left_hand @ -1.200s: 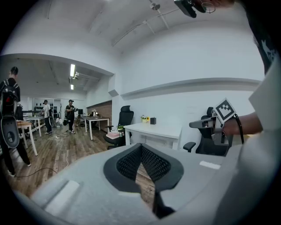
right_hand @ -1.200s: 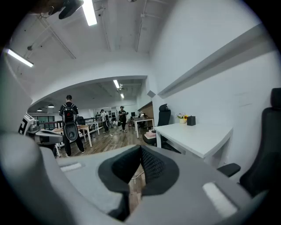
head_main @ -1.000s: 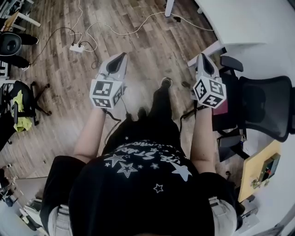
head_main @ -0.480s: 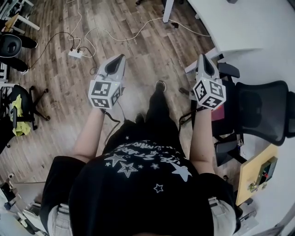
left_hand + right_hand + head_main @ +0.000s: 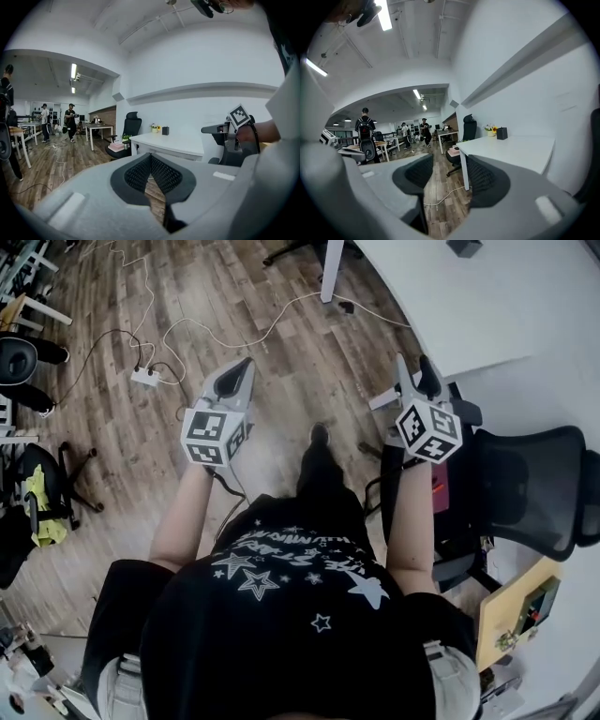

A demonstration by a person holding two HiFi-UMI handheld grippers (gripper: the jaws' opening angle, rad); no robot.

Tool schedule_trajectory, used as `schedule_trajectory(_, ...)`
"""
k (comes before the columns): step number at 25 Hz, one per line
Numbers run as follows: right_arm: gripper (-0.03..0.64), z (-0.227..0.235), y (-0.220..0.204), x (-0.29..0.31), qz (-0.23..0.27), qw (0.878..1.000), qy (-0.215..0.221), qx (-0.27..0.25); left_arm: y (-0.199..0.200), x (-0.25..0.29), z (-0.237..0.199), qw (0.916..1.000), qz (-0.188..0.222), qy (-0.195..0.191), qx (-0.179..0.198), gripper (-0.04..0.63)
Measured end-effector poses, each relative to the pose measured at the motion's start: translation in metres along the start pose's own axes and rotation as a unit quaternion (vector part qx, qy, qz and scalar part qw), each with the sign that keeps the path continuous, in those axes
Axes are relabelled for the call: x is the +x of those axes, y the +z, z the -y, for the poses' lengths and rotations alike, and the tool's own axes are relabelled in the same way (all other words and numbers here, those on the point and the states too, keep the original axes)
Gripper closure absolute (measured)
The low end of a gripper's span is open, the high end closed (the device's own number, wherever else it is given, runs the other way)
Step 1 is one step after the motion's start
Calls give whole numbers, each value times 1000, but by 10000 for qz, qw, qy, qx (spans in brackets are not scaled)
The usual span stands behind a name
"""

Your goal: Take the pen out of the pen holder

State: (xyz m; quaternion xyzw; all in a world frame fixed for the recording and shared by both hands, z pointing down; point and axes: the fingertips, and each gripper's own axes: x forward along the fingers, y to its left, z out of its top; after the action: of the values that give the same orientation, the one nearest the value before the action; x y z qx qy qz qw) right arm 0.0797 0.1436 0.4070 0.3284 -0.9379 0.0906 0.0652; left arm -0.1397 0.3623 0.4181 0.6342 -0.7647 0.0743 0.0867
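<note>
Pen holder [image 5: 502,133] is taken to be the small dark box far off on the white worktop [image 5: 511,151], at about 1 o'clock from the right gripper [image 5: 445,174] in the head view. No pen can be made out at this range, and nothing has been reached yet. The right gripper's jaws have just been opening and are seen spread, with only floor between them. The left gripper [image 5: 150,158] is clenched on nothing.

Now the risks, as judged. A black office chair [image 5: 525,474] is parked at 3 o'clock, close by the right arm, and could be clipped. Cables [image 5: 272,326] are strewn over the floor at 12 o'clock and could be snagged underfoot. At the worktop, the holder could be tipped if the pen is drawn out aslant. It could be steadied, but the left gripper would first have to be opened.
</note>
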Motion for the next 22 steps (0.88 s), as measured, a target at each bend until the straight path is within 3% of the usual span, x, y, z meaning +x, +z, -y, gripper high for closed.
schedule_trajectory(13,380,124,53,170,-71,9999,-82,84,66,213,-19,9998,-13,-145,129,584)
schedule_trajectory(22,380,203,88,230,123,9993,-306,200,105,316,0,9989,116,-367,259,584)
